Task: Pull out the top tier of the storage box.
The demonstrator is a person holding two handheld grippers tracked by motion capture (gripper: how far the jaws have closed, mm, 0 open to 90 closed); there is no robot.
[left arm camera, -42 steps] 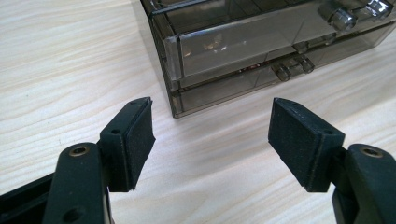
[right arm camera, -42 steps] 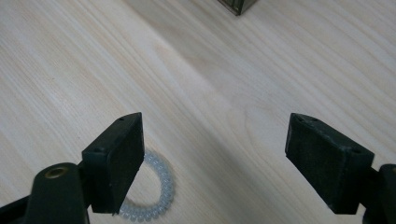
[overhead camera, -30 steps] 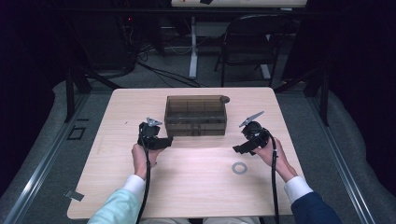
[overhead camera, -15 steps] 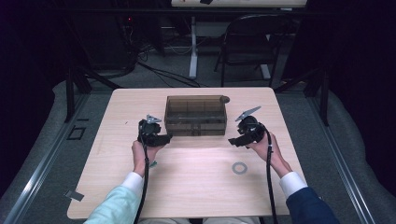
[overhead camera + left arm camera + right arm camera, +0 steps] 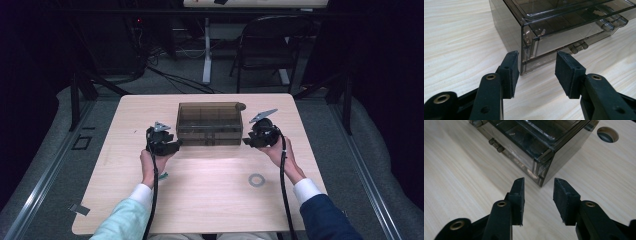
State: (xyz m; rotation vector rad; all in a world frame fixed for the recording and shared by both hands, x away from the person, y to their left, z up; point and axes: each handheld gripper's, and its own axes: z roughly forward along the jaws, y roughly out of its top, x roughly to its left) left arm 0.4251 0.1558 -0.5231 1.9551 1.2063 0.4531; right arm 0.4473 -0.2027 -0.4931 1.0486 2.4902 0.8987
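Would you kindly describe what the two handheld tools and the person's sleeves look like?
Both are black. The left tool and right tool each carry a grey three-cornered plate on top and trail a black cable. Their jaws end in flat black pads with brass-coloured rivets behind. The left sleeve is pale mint with a white cuff; the right sleeve is navy with a white cuff.

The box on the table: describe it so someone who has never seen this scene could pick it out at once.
On the wooden table, look to the far middle, between the left gripper and right gripper. The box is rectangular, of smoky see-through plastic with a lid and front latches. The only other item nearby is a small flat ring.
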